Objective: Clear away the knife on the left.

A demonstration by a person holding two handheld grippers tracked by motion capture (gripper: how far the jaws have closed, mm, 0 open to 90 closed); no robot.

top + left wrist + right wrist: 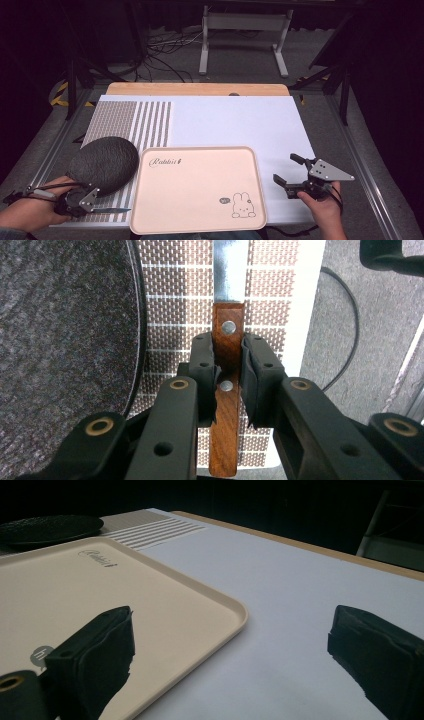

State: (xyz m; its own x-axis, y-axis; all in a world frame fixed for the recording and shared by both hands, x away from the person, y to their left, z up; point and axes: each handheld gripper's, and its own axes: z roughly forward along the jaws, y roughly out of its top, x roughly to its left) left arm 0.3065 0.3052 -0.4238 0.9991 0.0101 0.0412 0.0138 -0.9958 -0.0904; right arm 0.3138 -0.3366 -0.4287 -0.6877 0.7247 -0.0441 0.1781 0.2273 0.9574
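Gripping the knife [227, 347] by its wooden handle, the left claw [228, 372] has its pads pressed against both sides of the wood near the rivets, so the pickup looks made. In the high view the knife [112, 210] lies low over the woven placemat [150, 125] at the near left edge of the desk [235, 120], blade pointing toward the pink rabbit tray [197, 187], just beside the dark oval mat [102, 162]. Whether it has left the surface I cannot tell. Carrying and setting it down seems to remain. The right claw [286, 172] waits beside the tray, jaws wide apart and empty.
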